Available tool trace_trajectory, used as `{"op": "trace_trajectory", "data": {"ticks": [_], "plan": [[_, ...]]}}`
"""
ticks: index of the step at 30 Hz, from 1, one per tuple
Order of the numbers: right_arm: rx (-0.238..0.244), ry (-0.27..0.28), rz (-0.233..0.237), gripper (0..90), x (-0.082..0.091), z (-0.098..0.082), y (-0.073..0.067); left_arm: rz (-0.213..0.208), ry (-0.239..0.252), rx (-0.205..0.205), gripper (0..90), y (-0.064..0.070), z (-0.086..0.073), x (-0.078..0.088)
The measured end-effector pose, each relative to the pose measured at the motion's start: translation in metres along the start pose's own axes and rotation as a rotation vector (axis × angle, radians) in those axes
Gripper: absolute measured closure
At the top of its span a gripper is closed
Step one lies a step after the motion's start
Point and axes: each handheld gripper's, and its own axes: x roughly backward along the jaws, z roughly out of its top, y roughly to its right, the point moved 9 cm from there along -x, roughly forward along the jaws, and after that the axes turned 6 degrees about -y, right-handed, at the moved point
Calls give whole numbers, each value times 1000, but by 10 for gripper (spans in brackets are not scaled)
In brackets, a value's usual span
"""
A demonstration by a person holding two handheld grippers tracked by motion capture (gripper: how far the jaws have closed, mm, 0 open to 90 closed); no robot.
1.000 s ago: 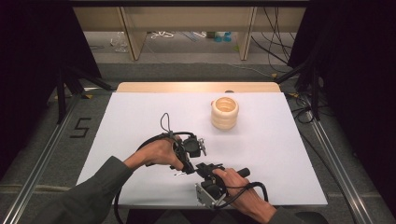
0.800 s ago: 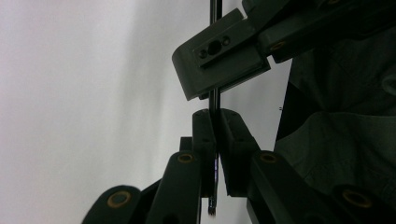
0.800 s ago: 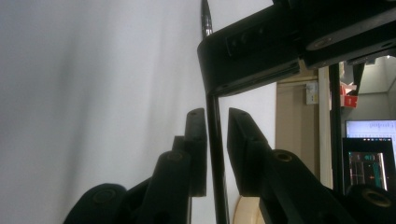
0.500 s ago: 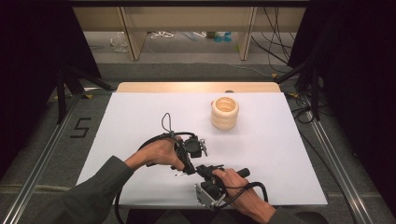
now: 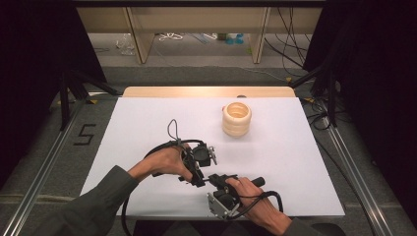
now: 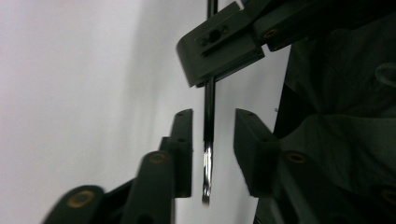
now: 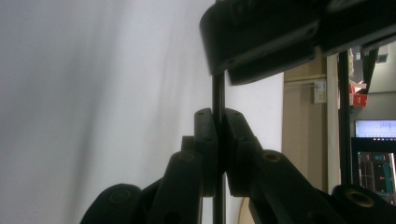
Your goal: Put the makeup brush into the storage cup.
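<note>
rod (image 6: 208,116): thin, dark, shiny metal tip, held low over the white surface (image 5: 147,128) near its front edge | my right gripper (image 7: 217,140) clenched on it, taking it over | my left gripper (image 6: 212,126) jaws just opened, pads clear of it, releasing | stacked wooden rings (image 5: 236,118) well apart, farther back

The person wears a grey-green long-sleeved top, its left sleeve (image 5: 93,206) creased along the forearm and ending short of the wrist. The left gripper (image 5: 204,169) is black, with a small pale metal bracket at its side, and a black cable (image 5: 172,130) loops off it. The right gripper (image 5: 212,179) is black too, with a grey plate (image 5: 216,206) bearing screws. The flat, angular jaws carry brass-coloured pivot pins (image 6: 80,198).
</note>
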Motion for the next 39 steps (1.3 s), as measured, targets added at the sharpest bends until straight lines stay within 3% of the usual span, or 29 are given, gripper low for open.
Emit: {"op": "trace_trajectory", "data": {"ticks": [2,3,4,5,7,8,10,12,16,17,19,21,22,23,25,26,27,28,29,30,31,32,33,34,36,39], "plan": [[19,19,3,855,0,-2,2,8,20,5,641,-2,-2,4],[4,22,13,854,0,-3,0,10,36,11,627,-3,-2,5],[-22,-11,30,854,2,-7,-3,13,44,16,602,-4,-4,6],[-20,-12,30,854,3,-8,-2,18,48,18,588,-5,-7,6],[34,18,16,854,3,-8,1,25,69,37,549,-7,-10,7],[-4,11,18,854,4,-10,-1,27,103,71,528,-6,-10,7],[3,9,30,854,5,-14,-1,48,102,57,480,-11,-16,11],[-16,-1,28,855,6,-15,-1,54,122,71,438,-12,-17,13],[-49,-7,29,855,7,-24,0,82,211,139,363,-15,-25,20],[-22,-2,28,854,7,-26,2,89,231,142,351,-16,-26,21],[-68,-18,17,854,8,-30,4,102,258,157,329,-17,-30,22],[-51,-3,40,854,9,-33,6,118,288,173,301,-19,-33,23],[-40,-9,26,854,9,-36,9,118,337,212,290,-18,-30,22],[-80,-12,21,854,10,-37,9,121,347,228,273,-19,-31,21],[-108,-5,19,854,10,-39,11,137,344,231,260,-21,-36,19],[-98,3,24,855,11,-40,13,156,342,221,247,-25,-38,19],[-132,-7,14,854,12,-42,13,163,356,237,242,-27,-40,20],[-124,-1,14,854,12,-43,15,163,370,249,237,-28,-41,21],[-159,-6,35,854,13,-44,13,176,372,245,229,-31,-44,22],[-164,-9,26,855,13,-46,14,189,390,243,224,-33,-45,22],[-193,-18,21,854,14,-49,14,181,393,267,221,-31,-47,21],[-178,-11,9,854,14,-51,18,181,392,270,212,-31,-49,20],[-196,-8,27,854,13,-53,17,190,395,265,207,-31,-51,19],[-198,-3,18,854,13,-54,20,193,429,302,203,-30,-50,17],[-255,-3,17,854,14,-59,22,212,455,311,203,-32,-53,15],[-287,16,8,854,13,-64,29,219,498,349,187,-34,-58,11]]}}
